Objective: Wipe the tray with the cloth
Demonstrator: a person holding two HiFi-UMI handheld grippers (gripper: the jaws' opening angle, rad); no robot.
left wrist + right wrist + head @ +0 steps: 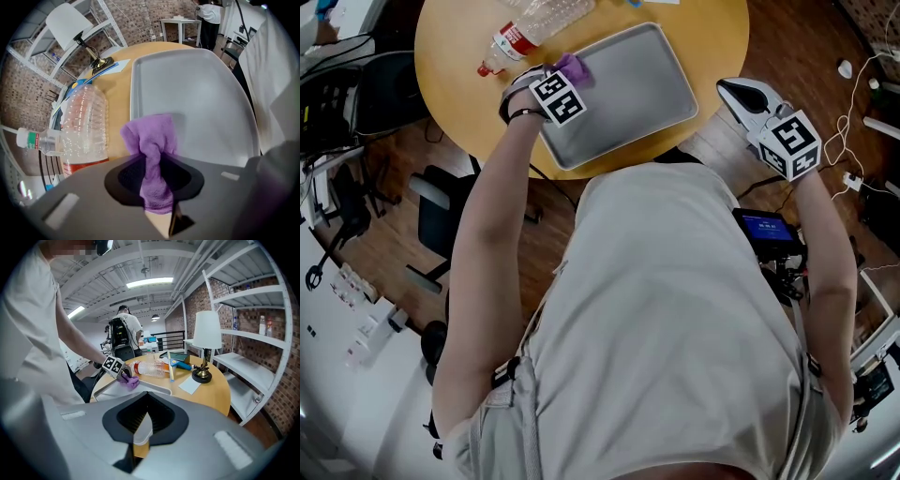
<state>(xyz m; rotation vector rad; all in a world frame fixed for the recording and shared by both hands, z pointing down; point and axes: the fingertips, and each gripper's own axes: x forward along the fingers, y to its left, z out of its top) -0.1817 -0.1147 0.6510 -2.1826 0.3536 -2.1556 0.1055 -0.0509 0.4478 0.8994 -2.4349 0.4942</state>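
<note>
Lying beside the tray (201,84), the bottle (84,126) bears a red label (83,166).

Round light-wood table (703,37): one grey rectangular metal tray (628,94) lies by the near edge, set at a slant. A purple cloth (573,67) rests on the tray's far left corner, at the tip of the left gripper (565,79), which points steeply down. A clear plastic bottle with red label and red cap (532,28) lies on its side near the table's left edge, just beside that tray corner. The right gripper (733,91) hangs off the table's right edge, over the brown wooden floor (797,47), apart from the tray.
</note>
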